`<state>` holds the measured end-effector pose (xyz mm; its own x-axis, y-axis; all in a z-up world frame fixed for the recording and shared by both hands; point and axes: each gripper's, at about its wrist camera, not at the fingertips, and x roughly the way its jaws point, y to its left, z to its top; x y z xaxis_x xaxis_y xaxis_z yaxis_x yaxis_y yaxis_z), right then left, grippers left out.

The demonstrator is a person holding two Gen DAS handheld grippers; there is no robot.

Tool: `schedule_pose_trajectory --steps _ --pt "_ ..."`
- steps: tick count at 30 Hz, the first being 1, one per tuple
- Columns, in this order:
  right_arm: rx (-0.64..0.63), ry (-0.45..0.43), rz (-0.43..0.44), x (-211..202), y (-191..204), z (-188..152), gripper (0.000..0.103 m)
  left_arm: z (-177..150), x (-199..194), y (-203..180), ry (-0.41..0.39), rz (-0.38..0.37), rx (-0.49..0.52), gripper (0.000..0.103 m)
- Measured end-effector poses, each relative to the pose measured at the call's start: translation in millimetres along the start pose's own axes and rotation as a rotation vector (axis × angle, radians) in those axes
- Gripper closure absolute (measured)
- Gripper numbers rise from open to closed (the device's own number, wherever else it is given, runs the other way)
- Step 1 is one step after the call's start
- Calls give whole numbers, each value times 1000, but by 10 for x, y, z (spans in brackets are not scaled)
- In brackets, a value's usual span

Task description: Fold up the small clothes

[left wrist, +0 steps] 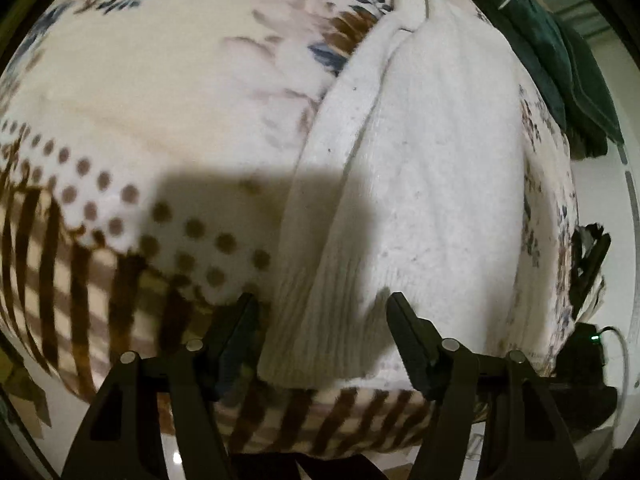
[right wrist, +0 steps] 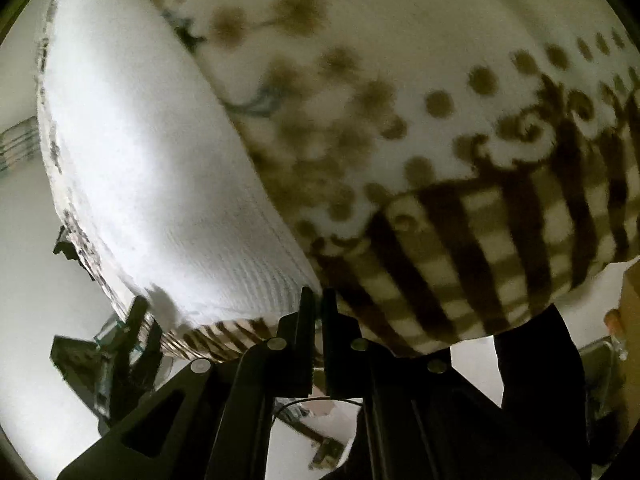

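white knitted sweater [left wrist: 420, 200], soft and ribbed at the bottom, lies flat on a cream blanket with brown dots and stripes [left wrist: 120, 120]. it looks partly folded, with a long flap laid over along its left side. dark green clothes [left wrist: 560, 60] sit at the far right, well apart from it.

left gripper [left wrist: 320, 304] hangs wide open just above the near ribbed hem, holding nothing. right gripper [right wrist: 318, 300] has its two black fingers pressed together at the near corner of the sweater [right wrist: 160, 160]. it is too blurry to tell if any knit is pinched between them.

what could go wrong: if the left gripper closes too deep, it may grab the blanket too and drag it along. if the right one only has a tiny bit of knit, the corner could slip out and the fold would come out crooked.
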<state>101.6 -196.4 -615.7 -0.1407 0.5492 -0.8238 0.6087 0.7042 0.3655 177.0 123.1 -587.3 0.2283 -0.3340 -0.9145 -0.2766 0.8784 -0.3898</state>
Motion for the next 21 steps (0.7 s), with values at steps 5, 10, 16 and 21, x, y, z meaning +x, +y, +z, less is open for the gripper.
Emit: schedule_pose_trajectory --steps 5,10,16,21 --pt "-76 13 -83 33 328 -91 101 26 -203 29 -34 8 44 98" --pt "-82 44 -126 155 435 -127 101 -28 -423 231 -56 -10 22 98" --pt "-109 125 -212 390 677 122 94 58 -199 335 4 -50 -4 98" --pt "-271 109 -217 -259 1403 493 47 81 -221 369 7 -84 -17 98"
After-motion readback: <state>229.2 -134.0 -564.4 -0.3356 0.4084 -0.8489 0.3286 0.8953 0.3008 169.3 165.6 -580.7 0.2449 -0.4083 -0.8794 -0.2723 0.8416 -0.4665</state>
